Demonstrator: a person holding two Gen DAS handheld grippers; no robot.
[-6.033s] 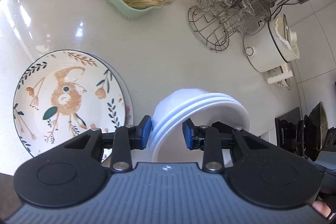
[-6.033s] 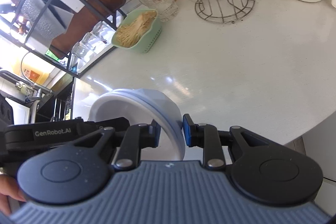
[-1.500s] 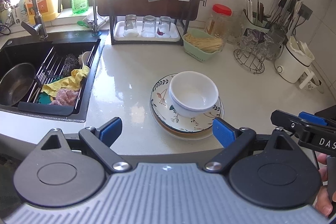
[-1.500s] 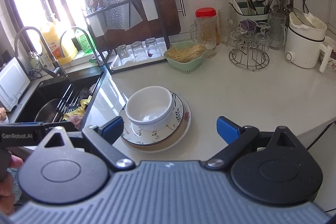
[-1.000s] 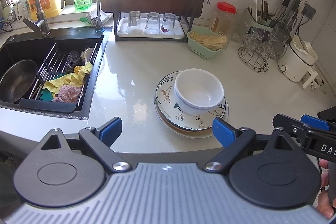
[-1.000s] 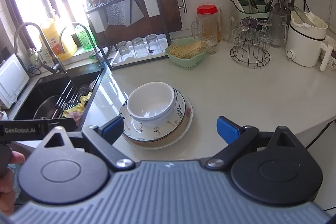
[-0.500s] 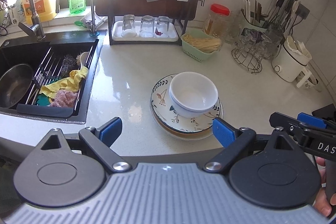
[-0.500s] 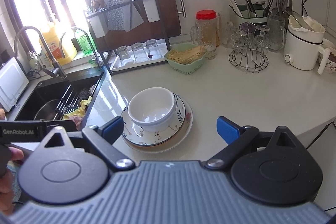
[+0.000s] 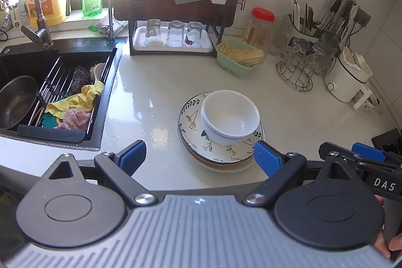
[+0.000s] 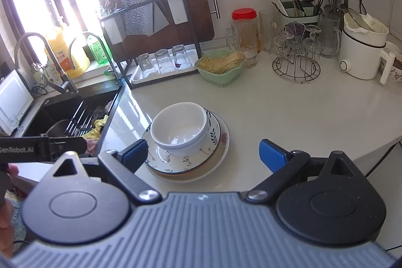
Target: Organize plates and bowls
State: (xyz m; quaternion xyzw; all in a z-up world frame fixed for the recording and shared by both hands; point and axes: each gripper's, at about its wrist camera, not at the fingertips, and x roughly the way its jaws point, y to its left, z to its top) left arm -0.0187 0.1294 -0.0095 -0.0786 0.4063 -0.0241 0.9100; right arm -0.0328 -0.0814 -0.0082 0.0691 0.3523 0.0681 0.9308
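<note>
While you hold both tools back from the edge, the pale speckled countertop [image 9: 155, 89] fills most of what you see, glossy under hard window glare. To its left sits the black sink [image 9: 30, 72] with a rack of cloths; behind stands the dark dish rack [image 9: 176, 16] with upturned glasses. Toward the right you have a green basket [image 10: 221, 69], a red-lidded jar [image 10: 245, 34] and a white cooker [image 10: 361, 52]. Near the front edge, the stacked white bowls [image 9: 230, 116] rest on the floral plates [image 9: 218, 152]. Your left gripper [image 9: 199, 158] and right gripper [image 10: 203, 151] are both spread wide, grasping nothing.
</note>
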